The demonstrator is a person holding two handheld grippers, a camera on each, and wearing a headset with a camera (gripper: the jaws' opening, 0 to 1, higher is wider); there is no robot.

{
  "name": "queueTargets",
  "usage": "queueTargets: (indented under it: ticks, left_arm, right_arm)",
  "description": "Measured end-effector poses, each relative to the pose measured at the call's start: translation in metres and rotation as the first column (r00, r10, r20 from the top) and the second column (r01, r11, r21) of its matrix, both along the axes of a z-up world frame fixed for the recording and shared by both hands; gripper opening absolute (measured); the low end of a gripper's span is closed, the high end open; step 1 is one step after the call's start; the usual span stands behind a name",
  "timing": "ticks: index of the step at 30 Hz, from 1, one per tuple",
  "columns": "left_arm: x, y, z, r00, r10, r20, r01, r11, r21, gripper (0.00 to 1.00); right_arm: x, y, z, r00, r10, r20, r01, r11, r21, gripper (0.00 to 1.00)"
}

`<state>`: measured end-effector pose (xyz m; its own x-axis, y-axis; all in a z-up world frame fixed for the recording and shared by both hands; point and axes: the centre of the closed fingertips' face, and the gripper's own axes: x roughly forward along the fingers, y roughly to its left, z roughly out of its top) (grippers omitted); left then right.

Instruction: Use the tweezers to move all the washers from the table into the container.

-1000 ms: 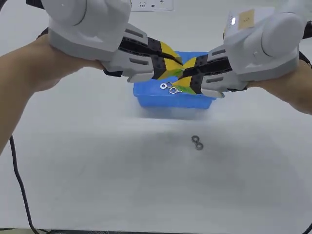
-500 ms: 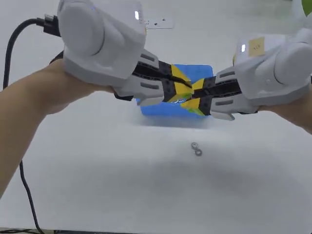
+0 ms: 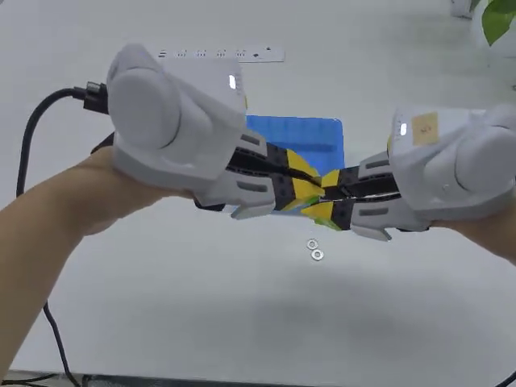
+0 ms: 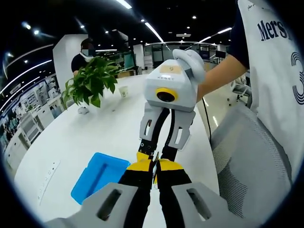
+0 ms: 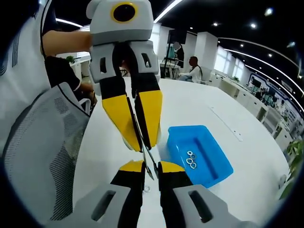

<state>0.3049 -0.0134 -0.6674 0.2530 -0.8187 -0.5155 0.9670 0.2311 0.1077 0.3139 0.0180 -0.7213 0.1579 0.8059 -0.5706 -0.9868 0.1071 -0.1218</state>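
My two grippers face each other tip to tip in the head view, the left gripper (image 3: pixel 310 186) coming from the left and the right gripper (image 3: pixel 333 194) from the right. Both are shut on the thin metal tweezers (image 5: pixel 145 156), which run between the two sets of yellow jaws. The tips meet just above the near edge of the blue container (image 3: pixel 300 132). Two washers (image 3: pixel 314 250) lie side by side on the white table below the tips. In the right gripper view, three washers (image 5: pixel 191 160) lie inside the container (image 5: pixel 213 164).
A white power strip (image 3: pixel 222 55) lies on the table beyond the container, and a black cable (image 3: pixel 40 121) hangs from the left gripper. A potted plant (image 4: pixel 92 81) stands farther off on the table. The person's mesh chair (image 4: pixel 247 166) is close behind.
Both grippers, still tip to tip, have come back from over the container's inside to its near edge, closer to the two washers. The head camera has tilted, shifting the container up.
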Motion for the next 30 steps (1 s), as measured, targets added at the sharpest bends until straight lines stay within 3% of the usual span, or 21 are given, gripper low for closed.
queueTargets:
  ticks: [8, 13, 30]
  left_arm:
    - [-0.022, -0.01, -0.015, 1.0, -0.007, -0.03, 0.007, 1.0, -0.008, 0.07]
    - [-0.028, -0.011, -0.023, 0.999, 0.002, -0.049, -0.003, 1.0, -0.018, 0.07]
    - [-0.03, -0.017, -0.041, 0.995, 0.008, -0.099, -0.009, 1.0, -0.013, 0.08]
  right_arm:
    - [-0.023, -0.009, -0.016, 1.0, -0.003, -0.008, 0.003, 1.0, -0.021, 0.12]
    - [-0.029, -0.012, -0.023, 1.0, -0.014, -0.015, 0.013, 0.999, -0.031, 0.12]
    - [-0.031, -0.019, -0.042, 0.997, -0.052, -0.065, 0.05, 0.998, -0.031, 0.12]
